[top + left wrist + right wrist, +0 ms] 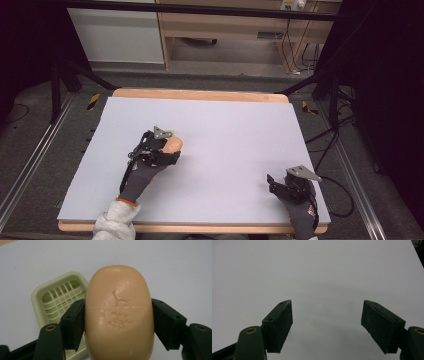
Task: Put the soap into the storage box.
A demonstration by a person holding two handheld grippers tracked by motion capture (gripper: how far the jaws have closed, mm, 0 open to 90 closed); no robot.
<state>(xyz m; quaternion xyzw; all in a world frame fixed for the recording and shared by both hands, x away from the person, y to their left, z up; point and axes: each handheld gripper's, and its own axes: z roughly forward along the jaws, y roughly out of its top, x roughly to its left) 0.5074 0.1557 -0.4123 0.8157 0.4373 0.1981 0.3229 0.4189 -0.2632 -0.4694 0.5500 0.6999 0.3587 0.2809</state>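
A wide pale grey surface (225, 130) with a wooden rim takes up most of the space in front of the person, and nearly all of it is bare. The left hand-held gripper (172, 150), carried in a dark-gloved hand below a light grey sleeve, sits over the left half of the surface, roughly midway between the near and far edges. Its two black jaws are clamped on the sides of a smooth, oval, peach-coloured bar of soap (119, 315) with a mark stamped into its face; the bar sticks out past the pads. In the left gripper view, a pale green rectangular plastic soap dish (47, 293) with a slatted grid floor lies on the surface just behind and to one side of the soap, partly hidden by it. The right hand-held gripper (327, 322) hovers near the near right corner of the surface, its jaws spread wide apart with nothing between them.
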